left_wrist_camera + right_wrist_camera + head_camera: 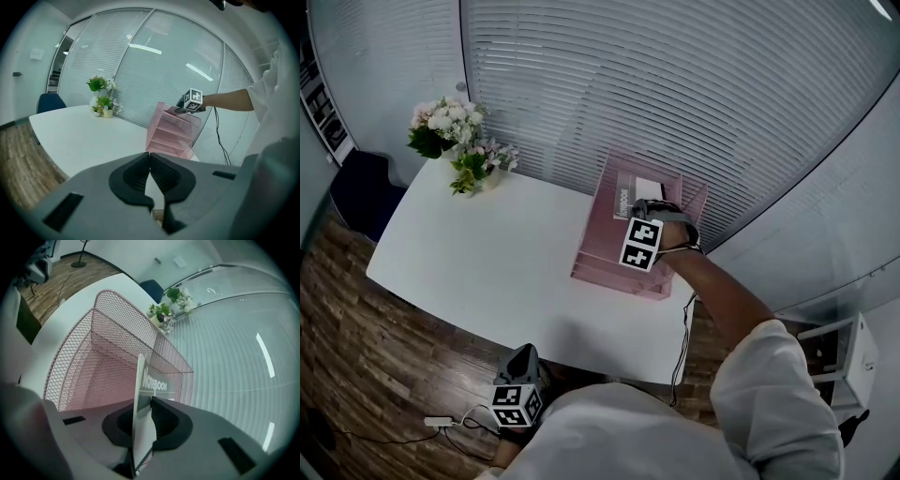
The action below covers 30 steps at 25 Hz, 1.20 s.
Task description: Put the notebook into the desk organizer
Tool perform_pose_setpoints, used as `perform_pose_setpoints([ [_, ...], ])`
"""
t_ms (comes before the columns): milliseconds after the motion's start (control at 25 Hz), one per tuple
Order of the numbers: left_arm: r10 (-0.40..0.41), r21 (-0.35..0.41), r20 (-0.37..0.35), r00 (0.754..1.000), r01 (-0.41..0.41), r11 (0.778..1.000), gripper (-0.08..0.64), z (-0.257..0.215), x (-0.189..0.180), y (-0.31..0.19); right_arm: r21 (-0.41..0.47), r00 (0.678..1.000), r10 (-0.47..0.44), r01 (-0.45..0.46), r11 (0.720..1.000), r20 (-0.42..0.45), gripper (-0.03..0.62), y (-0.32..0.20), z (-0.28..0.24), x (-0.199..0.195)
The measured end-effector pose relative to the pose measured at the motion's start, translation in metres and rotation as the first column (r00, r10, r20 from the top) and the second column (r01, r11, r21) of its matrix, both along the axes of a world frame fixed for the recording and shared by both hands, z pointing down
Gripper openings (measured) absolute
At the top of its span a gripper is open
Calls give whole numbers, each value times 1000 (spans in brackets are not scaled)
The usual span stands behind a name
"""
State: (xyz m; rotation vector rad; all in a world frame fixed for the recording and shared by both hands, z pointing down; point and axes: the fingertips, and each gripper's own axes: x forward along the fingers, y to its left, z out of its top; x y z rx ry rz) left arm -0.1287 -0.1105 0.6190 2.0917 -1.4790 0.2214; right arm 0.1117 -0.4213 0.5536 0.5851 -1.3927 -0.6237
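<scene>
The pink mesh desk organizer (609, 253) stands at the far right of the white table (487, 262). The notebook (639, 192), white with a grey band, lies over its top tier. My right gripper (652, 206) reaches over that tier. In the right gripper view the notebook (143, 394) stands edge-on between the jaws of the right gripper (149, 401), with a pad against each side, above the organizer's mesh (93, 362). My left gripper (517, 403) hangs below the table's near edge. Seen from its own camera, the left gripper (150, 157) has its jaws shut, with nothing between them.
A pot of white and pink flowers (459, 141) sits at the table's far left corner. Behind that corner stands a blue chair (361, 187). Slatted glass walls run close behind the organizer. A cable (680, 347) hangs off the table's right edge, and a white shelf unit (839, 361) stands on the floor.
</scene>
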Motion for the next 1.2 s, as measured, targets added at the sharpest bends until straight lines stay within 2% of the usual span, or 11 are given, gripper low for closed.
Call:
perform_pose_setpoints([
  [200, 6, 2, -1, 1000, -6, 1000, 9, 0, -1, -2, -49, 1000, 17, -16, 999, 15, 70, 4, 8, -4],
  [480, 8, 6, 0, 1000, -8, 1000, 10, -2, -3, -3, -158, 999, 31, -25, 987, 36, 155, 17, 15, -11],
  [600, 11, 9, 1, 1000, -11, 1000, 9, -3, -2, -4, -190, 999, 30, -21, 982, 43, 166, 21, 15, -14],
  [840, 24, 10, 2, 1000, -24, 1000, 9, -5, 1, -7, -299, 996, 43, -19, 954, 74, 239, 32, 9, -20],
  [960, 31, 10, 4, 1000, -31, 999, 10, -4, 2, -9, -345, 993, 59, -19, 938, 106, 247, 39, 6, -23],
  [1200, 48, 15, 6, 999, -48, 999, 10, -3, 5, -16, -366, 977, 85, -8, 931, 195, 235, 49, -7, -32],
])
